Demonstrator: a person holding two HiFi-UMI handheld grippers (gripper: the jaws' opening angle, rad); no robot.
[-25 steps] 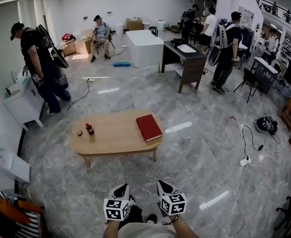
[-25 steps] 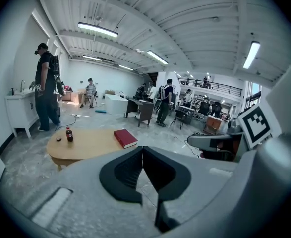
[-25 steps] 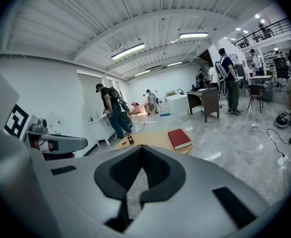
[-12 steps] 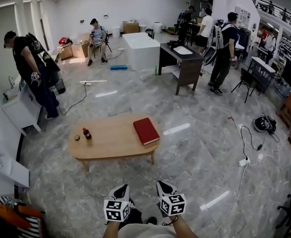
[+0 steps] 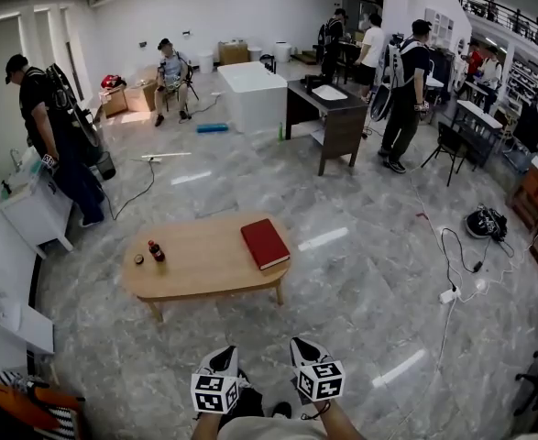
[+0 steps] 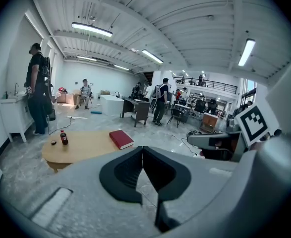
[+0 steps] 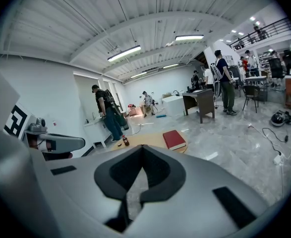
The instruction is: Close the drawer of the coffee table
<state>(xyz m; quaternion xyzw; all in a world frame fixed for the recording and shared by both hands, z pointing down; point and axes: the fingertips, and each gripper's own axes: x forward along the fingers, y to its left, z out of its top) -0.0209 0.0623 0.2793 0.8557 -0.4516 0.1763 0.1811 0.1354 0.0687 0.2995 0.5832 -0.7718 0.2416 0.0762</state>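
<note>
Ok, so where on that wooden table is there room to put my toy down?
The middle of the coffee table is bare, between the bottle and the red book, right to the near edge. The left end is busier: bottle plus a small dark round thing. The book fills the right end.

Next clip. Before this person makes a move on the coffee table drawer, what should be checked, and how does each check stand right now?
1. Left tongs shut, nothing held: ok.
2. Right tongs shut, nothing held: ok.
3. Coffee table within reach: not ok, it stands well ahead of both tongs.
4. Drawer position: cannot tell, no drawer shows from here.
5. Bottle upright, red book flat on the tabletop: ok.
6. Floor cables off to the right of the way to the table: ok.
</note>
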